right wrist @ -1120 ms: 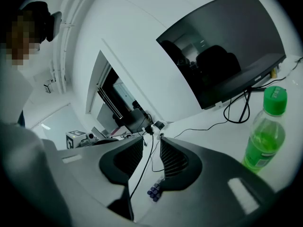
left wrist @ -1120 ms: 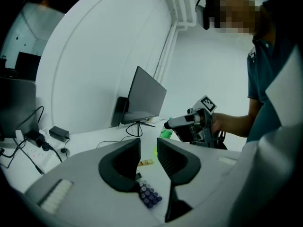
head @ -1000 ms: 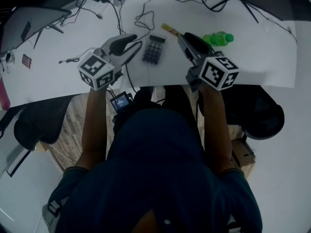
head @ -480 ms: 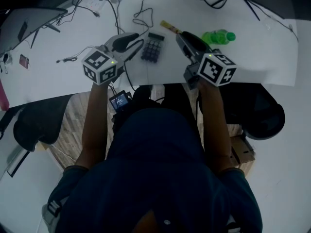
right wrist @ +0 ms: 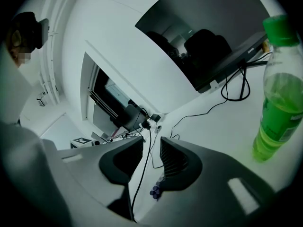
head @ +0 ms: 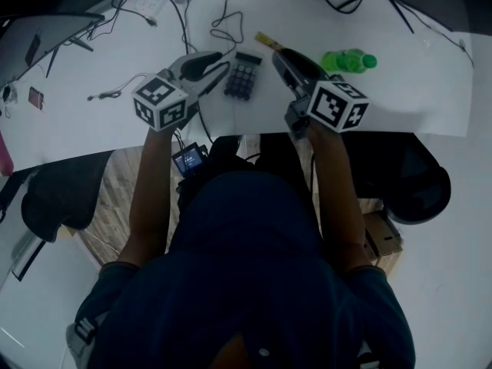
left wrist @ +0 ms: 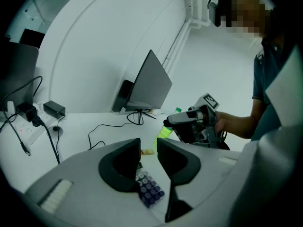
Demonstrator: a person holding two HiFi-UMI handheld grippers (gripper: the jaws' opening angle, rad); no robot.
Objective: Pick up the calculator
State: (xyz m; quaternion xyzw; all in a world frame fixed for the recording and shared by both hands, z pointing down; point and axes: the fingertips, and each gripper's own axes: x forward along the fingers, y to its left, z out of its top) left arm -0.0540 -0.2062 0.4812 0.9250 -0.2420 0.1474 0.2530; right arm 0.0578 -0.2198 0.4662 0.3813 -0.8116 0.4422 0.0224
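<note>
Frankly, both my left gripper (left wrist: 148, 149) and right gripper (right wrist: 151, 150) are closed on nothing, with the calculator (head: 243, 75) lying flat on the table (head: 400, 91) between them. Unless one opens first, I'd only shove it toward the cable (head: 223, 29), or knock the bottle (head: 346, 60).

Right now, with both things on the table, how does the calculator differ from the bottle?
The calculator is dark and flat, while the bottle is see-through green and tall. The calculator lies keys up, and the bottle stands upright with its cap on. In the head view the calculator is left of the bottle. Both rest on the white table.
</note>
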